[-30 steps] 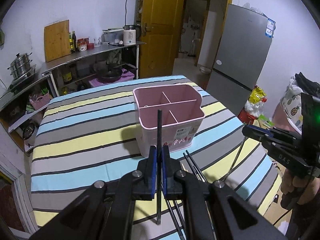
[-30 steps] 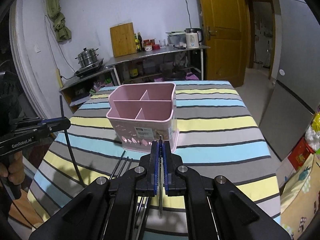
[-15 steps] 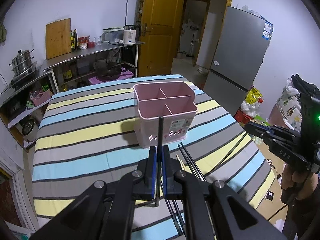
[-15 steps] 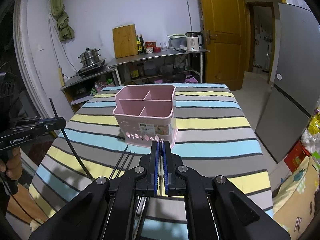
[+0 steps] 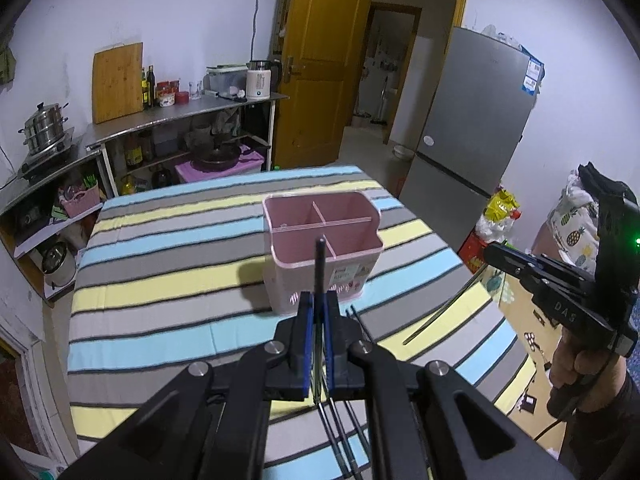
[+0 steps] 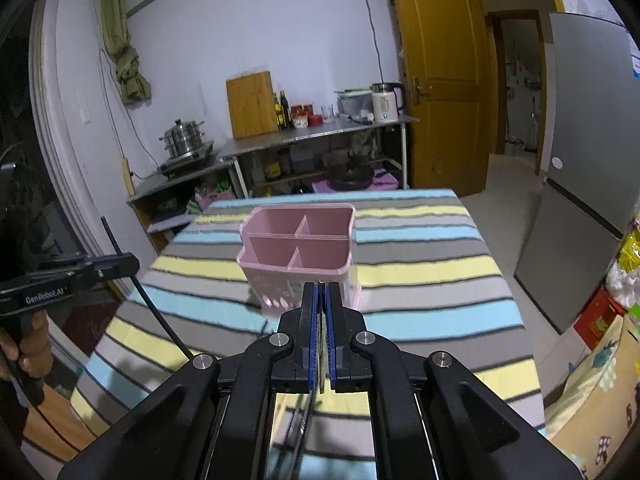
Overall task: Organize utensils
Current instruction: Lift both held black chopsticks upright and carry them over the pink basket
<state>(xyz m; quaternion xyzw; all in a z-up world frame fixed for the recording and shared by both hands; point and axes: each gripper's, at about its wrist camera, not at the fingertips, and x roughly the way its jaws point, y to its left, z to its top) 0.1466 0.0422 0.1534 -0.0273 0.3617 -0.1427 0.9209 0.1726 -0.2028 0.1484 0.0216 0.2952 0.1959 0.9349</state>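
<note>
left tool (image 5: 316,320): both blue-padded fingers (image 5: 305,340) pressed together on a thin black chopstick (image 5: 320,264) that stands up beyond the tips and runs down below them; tool pitched downward. seen from the right, it is carried by a hand (image 6: 30,338) wrapped round the grip under its body. right tool (image 6: 321,322): fingers (image 6: 310,332) likewise closed, a slim stick (image 6: 321,336) clamped edge-on between the pads, its end just past the tips; pitched downward. seen from the left, a hand (image 5: 580,360) grips the handle beneath its body.

The black chopstick (image 5: 320,268) disappears between the left gripper's (image 5: 316,312) pads. Loose chopsticks (image 5: 340,436) on the striped cloth are half hidden behind its arms. The organizer's label print (image 6: 295,289) is too blurred to read.
</note>
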